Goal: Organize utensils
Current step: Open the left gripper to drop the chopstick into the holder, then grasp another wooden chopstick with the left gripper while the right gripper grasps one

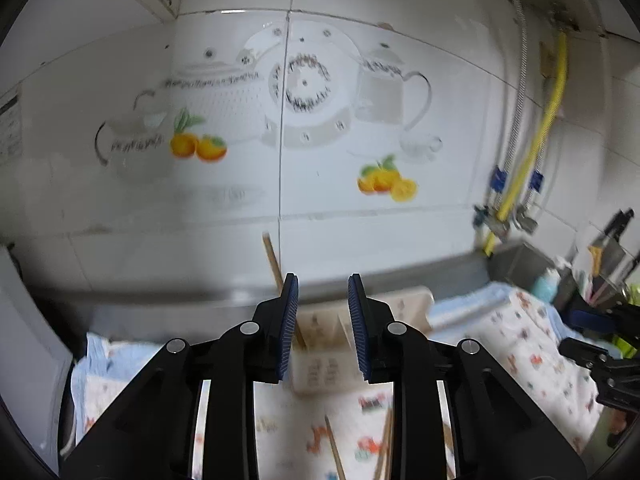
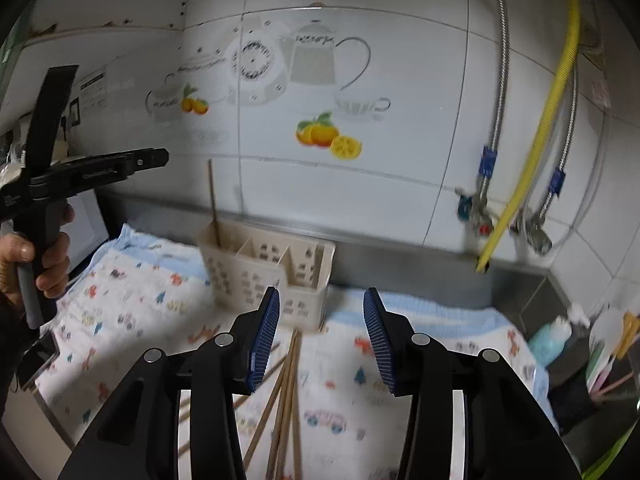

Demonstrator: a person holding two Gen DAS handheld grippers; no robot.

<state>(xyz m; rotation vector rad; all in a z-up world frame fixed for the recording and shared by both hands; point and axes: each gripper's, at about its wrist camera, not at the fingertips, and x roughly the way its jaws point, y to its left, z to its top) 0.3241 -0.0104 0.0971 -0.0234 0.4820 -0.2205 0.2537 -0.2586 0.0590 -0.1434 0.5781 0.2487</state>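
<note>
The left gripper (image 1: 322, 320) has its blue pads a little way apart w/ nothing held, & behind the gap sits the beige basket (image 2: 256, 268) on the cloth (image 2: 132, 292), by the tiled wall. One chopstick (image 2: 213, 196) stands up in the basket's left slot, leaning on the wall. The right gripper (image 2: 320, 336) is open wider & empty too, above a loose bunch of chopsticks (image 2: 286, 400) lying on the cloth just in front of the basket; a hand (image 2: 48, 256) holds the left tool's handle.

1 chopstick (image 2: 212, 196) upright in the holder's (image 2: 267, 270) left compartment, loose chopsticks (image 2: 286, 396) on the cloth (image 2: 132, 300) before it
</note>
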